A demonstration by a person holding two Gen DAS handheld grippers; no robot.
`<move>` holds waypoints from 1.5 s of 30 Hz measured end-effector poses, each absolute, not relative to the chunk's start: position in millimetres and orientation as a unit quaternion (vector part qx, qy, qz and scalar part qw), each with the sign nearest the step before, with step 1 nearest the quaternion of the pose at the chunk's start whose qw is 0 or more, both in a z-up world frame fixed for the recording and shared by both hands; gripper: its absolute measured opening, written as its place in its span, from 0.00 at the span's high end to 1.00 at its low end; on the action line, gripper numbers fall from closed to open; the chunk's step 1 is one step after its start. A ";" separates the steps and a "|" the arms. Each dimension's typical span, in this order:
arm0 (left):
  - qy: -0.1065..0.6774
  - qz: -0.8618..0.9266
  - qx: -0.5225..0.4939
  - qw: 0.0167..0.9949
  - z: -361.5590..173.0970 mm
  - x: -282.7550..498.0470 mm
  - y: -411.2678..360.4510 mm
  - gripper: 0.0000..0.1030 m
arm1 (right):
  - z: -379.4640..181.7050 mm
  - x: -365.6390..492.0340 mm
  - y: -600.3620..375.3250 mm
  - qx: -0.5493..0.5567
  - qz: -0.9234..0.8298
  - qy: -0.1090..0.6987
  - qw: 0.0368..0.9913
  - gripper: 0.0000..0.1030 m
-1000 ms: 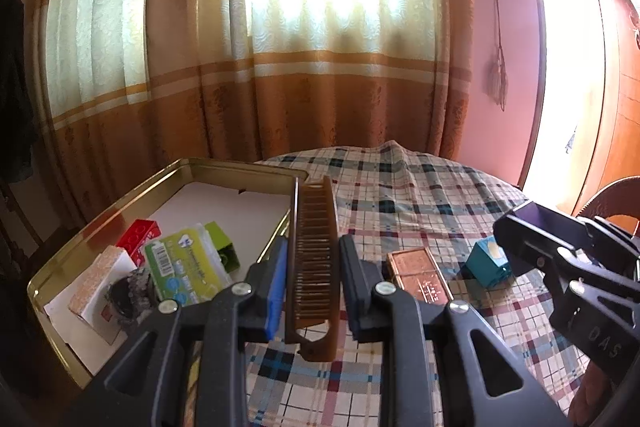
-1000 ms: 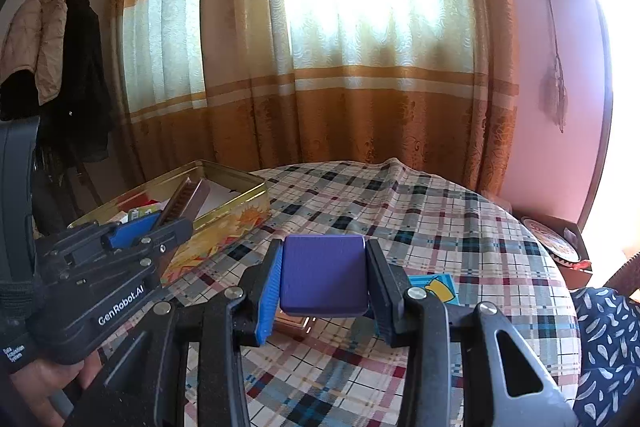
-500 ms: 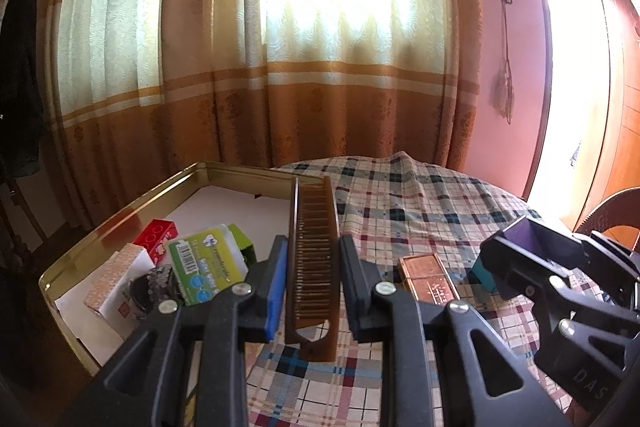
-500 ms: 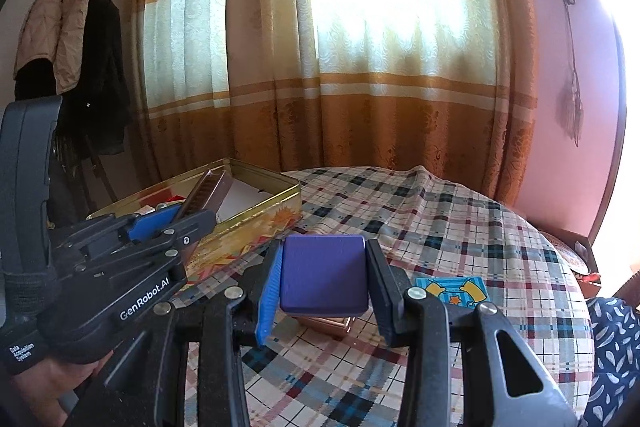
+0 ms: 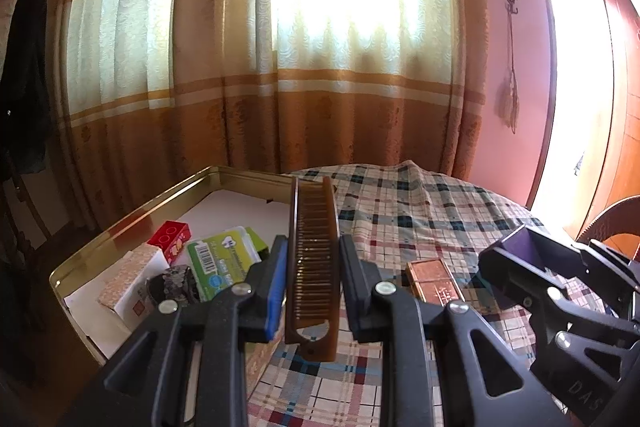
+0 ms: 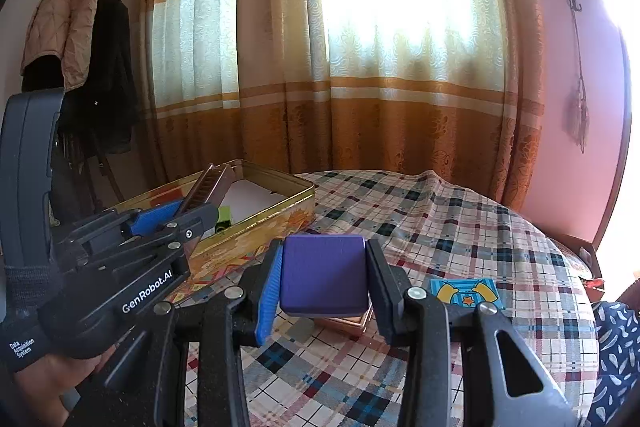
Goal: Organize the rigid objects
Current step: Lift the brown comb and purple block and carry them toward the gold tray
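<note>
Two tools are in play, each clamped on one thing: the left tool [image 5: 312,279] grips one brown comb [image 5: 314,259] that juts over the near rim of the gold tin [image 5: 132,223], and the right tool [image 6: 324,287] grips one purple block [image 6: 323,273] held above the checked worktop [image 6: 460,227], right of the tin. The tin holds five or so small packets, crowded at its near end; its far half lies bare. One copper box [image 5: 434,281] and one blue card [image 6: 466,293] lie on the worktop beside the tin, with open cloth beyond. Since a second ago both grips are unchanged; the right tool has drifted slightly sideways.
</note>
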State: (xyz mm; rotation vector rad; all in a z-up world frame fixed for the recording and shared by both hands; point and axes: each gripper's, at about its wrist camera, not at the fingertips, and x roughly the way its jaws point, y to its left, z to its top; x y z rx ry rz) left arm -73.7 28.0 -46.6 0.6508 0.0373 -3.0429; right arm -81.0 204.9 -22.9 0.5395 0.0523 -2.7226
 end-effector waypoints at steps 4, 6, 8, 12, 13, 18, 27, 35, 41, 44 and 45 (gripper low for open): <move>0.016 -0.978 0.206 0.017 -46.2 -72.3 25.0 0.77 | -23.1 -79.1 200.9 0.192 -0.963 0.017 0.186 0.59; 0.016 -0.978 0.205 0.018 -46.1 -71.2 23.8 0.77 | -23.1 -78.6 199.1 0.191 -0.963 0.017 0.188 0.59; 0.018 -0.979 0.204 0.018 -46.0 -70.5 22.2 0.77 | -23.4 -78.5 198.9 0.191 -0.963 0.017 0.189 0.59; 0.021 -0.979 0.203 0.020 -46.3 -68.4 17.5 0.77 | -23.0 -77.5 199.0 0.191 -0.964 0.014 0.187 0.59; 0.021 -0.979 0.203 0.021 -46.4 -67.8 16.2 0.77 | -23.0 -77.7 199.5 0.191 -0.963 0.013 0.188 0.59; 0.024 -0.979 0.201 0.023 -46.1 -65.9 12.4 0.77 | -22.8 -76.4 196.3 0.191 -0.963 0.012 0.192 0.59; 0.024 -0.981 0.192 0.026 -43.9 -60.5 9.3 0.77 | -22.9 -74.3 191.6 0.187 -0.962 0.013 0.197 0.59; 0.025 -0.982 0.187 0.029 -42.7 -56.9 3.2 0.77 | -22.5 -74.2 191.0 0.186 -0.962 0.013 0.198 0.59; 0.027 -0.982 0.185 0.032 -42.1 -53.6 -1.2 0.77 | -22.4 -73.9 188.3 0.186 -0.962 0.011 0.199 0.59; 0.029 -0.982 0.184 0.033 -42.1 -53.2 -3.6 0.77 | -21.9 -74.0 185.6 0.186 -0.962 0.010 0.200 0.59; 0.030 -0.982 0.184 0.034 -42.1 -53.2 -4.4 0.77 | -21.9 -73.7 184.6 0.186 -0.962 0.009 0.201 0.59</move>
